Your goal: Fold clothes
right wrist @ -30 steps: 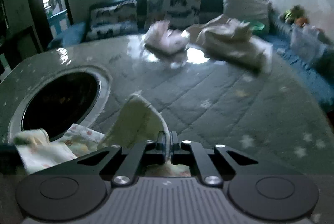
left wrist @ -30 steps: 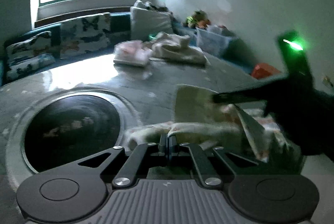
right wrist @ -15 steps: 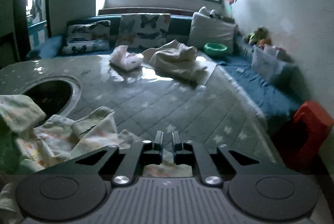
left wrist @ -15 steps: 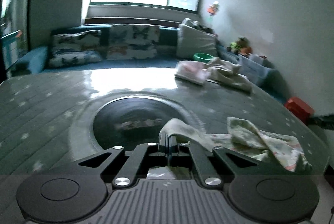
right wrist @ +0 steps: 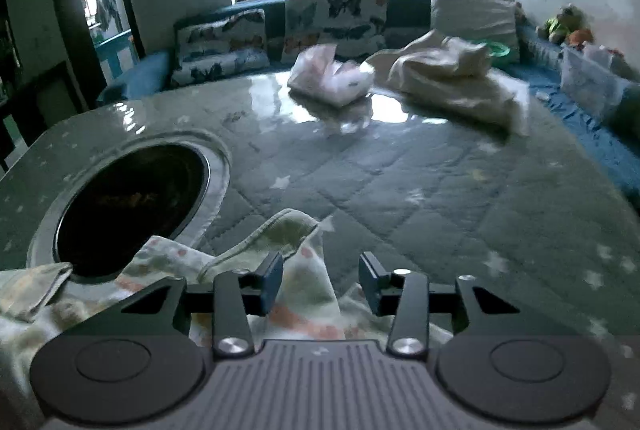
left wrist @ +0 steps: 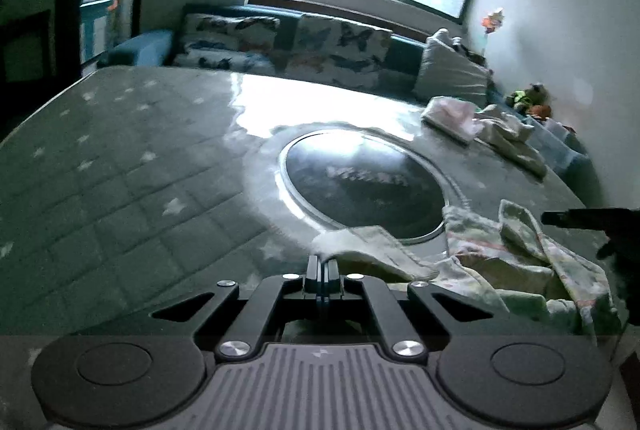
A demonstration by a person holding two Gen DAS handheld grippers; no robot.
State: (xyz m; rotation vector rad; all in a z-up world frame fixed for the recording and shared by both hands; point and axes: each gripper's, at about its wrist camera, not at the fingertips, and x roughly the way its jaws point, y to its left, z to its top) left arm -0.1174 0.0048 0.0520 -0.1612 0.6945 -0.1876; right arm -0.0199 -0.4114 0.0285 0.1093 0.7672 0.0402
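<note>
The left claw (left wrist: 322,272) is pinched tight on a pale edge of the garment (left wrist: 516,270), which trails off to its right across the table (left wrist: 140,189) beside the dark round inset (left wrist: 364,185). The right claw (right wrist: 321,280) has just been opening and now stands partly apart, a raised fold of the garment (right wrist: 304,294) loose between its fingers (right wrist: 274,272) with no pad pressing it. To fold well, I'd keep the left pinch firm and the cloth taut, then re-grip a clean corner on the right before laying it flat, well short of the other clothes (right wrist: 452,85) beyond.
</note>
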